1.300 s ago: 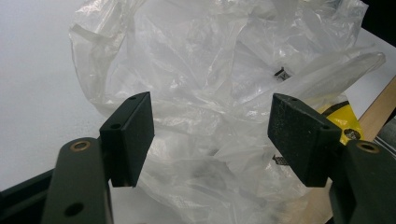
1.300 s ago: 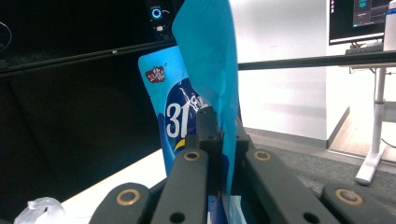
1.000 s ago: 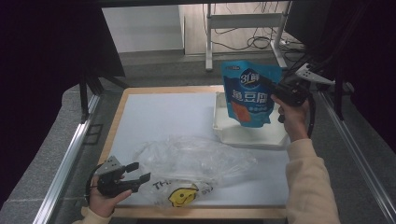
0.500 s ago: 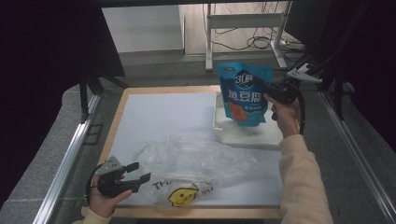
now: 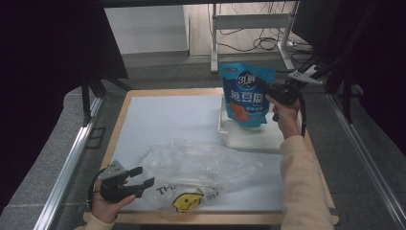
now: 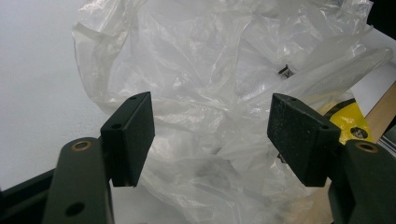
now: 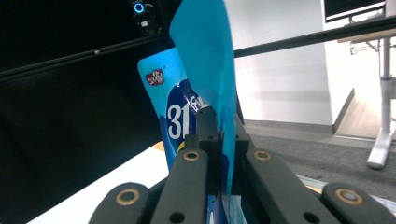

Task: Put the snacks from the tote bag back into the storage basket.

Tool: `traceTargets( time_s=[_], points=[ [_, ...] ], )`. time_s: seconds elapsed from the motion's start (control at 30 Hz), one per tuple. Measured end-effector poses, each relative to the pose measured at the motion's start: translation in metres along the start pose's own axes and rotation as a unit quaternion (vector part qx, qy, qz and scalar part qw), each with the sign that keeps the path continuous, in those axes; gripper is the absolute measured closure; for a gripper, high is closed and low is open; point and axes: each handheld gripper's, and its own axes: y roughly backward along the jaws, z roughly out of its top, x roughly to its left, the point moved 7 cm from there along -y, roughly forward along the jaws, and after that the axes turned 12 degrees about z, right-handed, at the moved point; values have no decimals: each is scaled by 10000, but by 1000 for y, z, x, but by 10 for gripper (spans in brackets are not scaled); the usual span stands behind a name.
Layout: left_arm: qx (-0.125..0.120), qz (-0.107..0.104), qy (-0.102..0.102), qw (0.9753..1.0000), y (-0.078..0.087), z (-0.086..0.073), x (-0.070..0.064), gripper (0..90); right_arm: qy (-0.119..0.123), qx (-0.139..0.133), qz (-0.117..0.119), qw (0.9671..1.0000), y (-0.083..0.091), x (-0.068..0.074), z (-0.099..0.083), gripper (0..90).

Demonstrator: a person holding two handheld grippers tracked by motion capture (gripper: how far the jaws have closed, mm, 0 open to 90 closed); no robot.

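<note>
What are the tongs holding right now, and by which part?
The right tongs are shut on the blue snack pouch, gripping its side edge. The left tongs are open at the clear plastic bag, holding nothing.

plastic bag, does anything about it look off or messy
Yes. The clear plastic bag lies crumpled and flat on the table, its mouth not held open. The left gripper sits open at its edge, while the right gripper holds the blue pouch aloft.
</note>
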Motion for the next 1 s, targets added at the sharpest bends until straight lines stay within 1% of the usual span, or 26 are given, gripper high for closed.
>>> traceTargets(
  time_s=[0.13,0.3,0.33,0.4,0.43,0.47,0.6,0.7,0.8,0.83,0.87,0.9,0.93,0.97,1.0],
  points=[
    [-14,3,-2,10000,1,0,0,321,7,142,-1,9999,-9,-3,-4,887],
    [-16,2,3,10000,1,0,0,322,-32,109,-32,9999,-10,-5,-7,878],
    [-23,-4,1,10000,1,0,0,321,-52,96,-60,9999,-9,-7,-7,857],
    [-32,-8,-8,10000,1,1,0,322,-38,128,-132,9998,-6,-10,-7,844],
    [-32,-8,-8,10000,1,1,0,321,-38,128,-132,9998,-6,-10,-7,844],
    [-37,-10,-15,10000,2,1,-1,321,-26,155,-196,9997,-3,-12,-7,814],
    [-35,-15,-28,10000,2,1,-2,321,-25,204,-287,9994,4,-15,-6,792],
    [-32,-20,-36,10000,1,1,-2,321,-17,230,-305,9993,6,-15,-6,777],
    [-27,-21,-35,10000,1,1,-3,321,-20,195,-325,9993,8,-15,-4,725],
    [-27,-22,-34,10000,1,1,-3,322,-33,204,-328,9993,9,-15,-4,725],
    [-31,-23,-32,10000,1,1,-2,321,-32,243,-341,9991,9,-15,-4,699],
    [-31,-23,-32,10000,1,1,-2,322,-32,243,-341,9991,9,-15,-4,699],
    [-34,-26,-29,10000,1,1,-2,321,1,324,-377,9988,10,-13,-5,662],
    [-34,-26,-29,10000,1,1,-2,321,1,324,-377,9988,10,-13,-5,662],
    [-32,-26,-29,10000,1,1,-2,321,48,384,-450,9982,11,-12,-5,637]
  ],
)
